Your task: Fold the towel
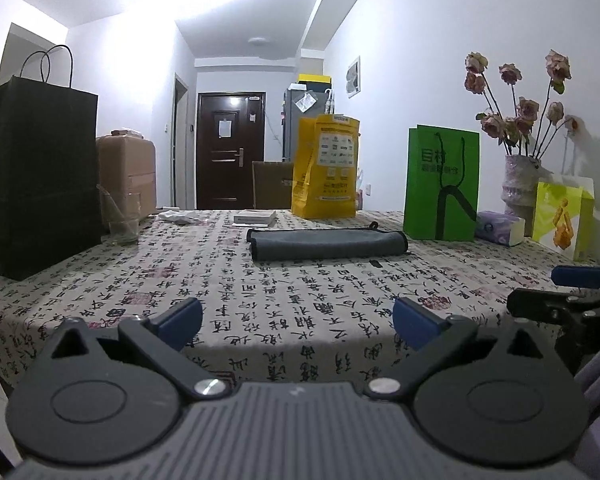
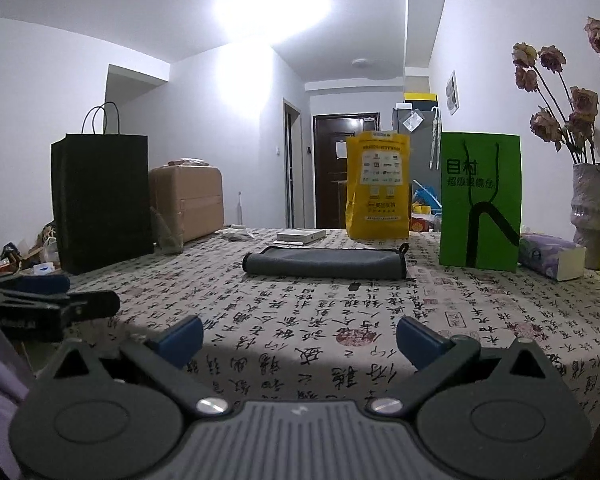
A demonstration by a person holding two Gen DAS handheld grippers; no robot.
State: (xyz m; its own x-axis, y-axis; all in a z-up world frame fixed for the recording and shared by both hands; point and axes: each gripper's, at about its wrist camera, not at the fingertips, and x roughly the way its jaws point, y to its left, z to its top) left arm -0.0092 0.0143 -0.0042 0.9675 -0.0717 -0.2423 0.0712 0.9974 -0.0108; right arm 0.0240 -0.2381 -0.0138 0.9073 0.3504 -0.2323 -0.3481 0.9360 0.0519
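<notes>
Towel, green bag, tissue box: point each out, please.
towel (image 1: 326, 243), left wrist view, middle of its grey top face
green bag (image 2: 480, 200), right wrist view, centre of its front panel
tissue box (image 2: 550, 255), right wrist view, purple top

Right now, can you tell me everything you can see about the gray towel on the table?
The gray towel looks soft, like microfiber, with dark stitched edging and a small loop at its right corner. It lies flat, already folded into a long narrow band, on the calligraphy-print tablecloth in front of the yellow bag. Neither gripper touches it.
</notes>
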